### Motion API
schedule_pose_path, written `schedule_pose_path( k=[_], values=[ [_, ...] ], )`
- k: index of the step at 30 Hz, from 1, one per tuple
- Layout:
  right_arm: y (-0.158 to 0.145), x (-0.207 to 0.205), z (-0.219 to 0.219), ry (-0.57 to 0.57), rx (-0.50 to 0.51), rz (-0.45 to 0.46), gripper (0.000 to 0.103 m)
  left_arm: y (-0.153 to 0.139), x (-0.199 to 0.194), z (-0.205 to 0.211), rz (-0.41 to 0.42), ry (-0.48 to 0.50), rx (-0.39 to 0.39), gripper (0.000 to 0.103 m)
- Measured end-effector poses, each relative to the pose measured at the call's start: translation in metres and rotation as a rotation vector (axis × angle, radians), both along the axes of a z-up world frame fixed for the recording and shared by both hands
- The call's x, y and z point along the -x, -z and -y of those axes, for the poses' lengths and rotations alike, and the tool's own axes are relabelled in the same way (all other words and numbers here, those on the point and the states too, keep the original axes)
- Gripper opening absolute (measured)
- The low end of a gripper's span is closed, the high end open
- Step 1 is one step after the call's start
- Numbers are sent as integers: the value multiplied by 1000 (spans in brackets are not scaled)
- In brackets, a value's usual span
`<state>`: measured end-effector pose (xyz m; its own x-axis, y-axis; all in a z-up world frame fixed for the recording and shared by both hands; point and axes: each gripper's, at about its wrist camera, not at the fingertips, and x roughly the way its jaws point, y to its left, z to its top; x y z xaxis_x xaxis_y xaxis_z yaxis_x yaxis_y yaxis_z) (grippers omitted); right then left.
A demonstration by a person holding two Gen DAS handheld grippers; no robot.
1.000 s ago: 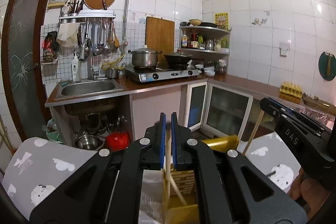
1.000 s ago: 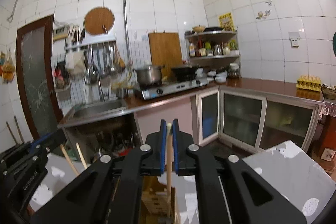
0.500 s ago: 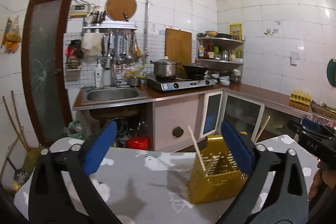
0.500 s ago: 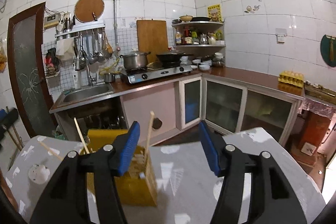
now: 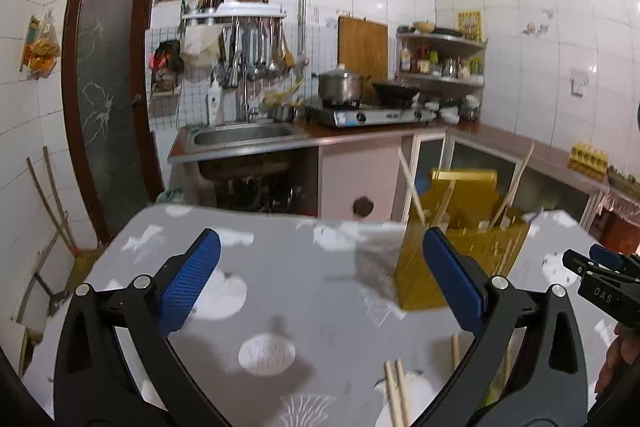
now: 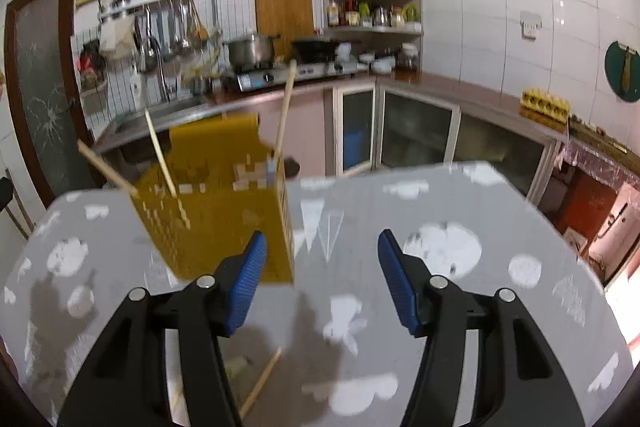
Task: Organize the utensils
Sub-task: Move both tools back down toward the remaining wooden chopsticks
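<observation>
- While I watch the left wrist view, my left gripper (image 5: 320, 279) gapes empty; the yellow holder (image 5: 460, 247) with upright chopsticks (image 5: 516, 183) stands ahead right, and loose chopsticks (image 5: 396, 393) lie near its right finger.
- On the right wrist view, my right gripper (image 6: 320, 277) is part open, empty; the holder stands ahead left, one loose chopstick (image 6: 262, 381) below it.

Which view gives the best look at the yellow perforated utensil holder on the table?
The right wrist view: the yellow perforated plastic utensil holder sits large and mostly unobstructed, with wooden chopsticks standing in it. In the left wrist view the holder appears smaller, and the left gripper's own jaw covers its lower corner.
</observation>
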<state>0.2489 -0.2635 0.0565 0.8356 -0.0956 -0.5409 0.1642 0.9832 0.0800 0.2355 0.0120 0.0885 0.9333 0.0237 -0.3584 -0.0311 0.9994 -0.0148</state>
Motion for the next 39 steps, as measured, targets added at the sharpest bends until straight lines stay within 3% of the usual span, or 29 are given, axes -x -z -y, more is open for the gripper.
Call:
schedule_pose_path(
  k=[8,17,20,24,31,39],
  values=[
    [51,-3,-13,13,-14,-137,58,43,-2,-1,-110,-4,26,98],
    [84,-17,-28,7,-40,-259,56,80,-19,-2,-237,-3,59,98],
    [91,-23,-33,0,-47,-301,46,89,-20,2,-260,-4,47,98],
    [99,-29,-39,-3,-45,-327,43,99,-24,7,-303,11,35,98],
    [98,-32,-47,-59,-55,-330,14,111,-30,11,-379,39,38,98],
    [95,-36,-32,-99,-99,-329,11,122,-36,18,-450,80,50,98]
  ],
)
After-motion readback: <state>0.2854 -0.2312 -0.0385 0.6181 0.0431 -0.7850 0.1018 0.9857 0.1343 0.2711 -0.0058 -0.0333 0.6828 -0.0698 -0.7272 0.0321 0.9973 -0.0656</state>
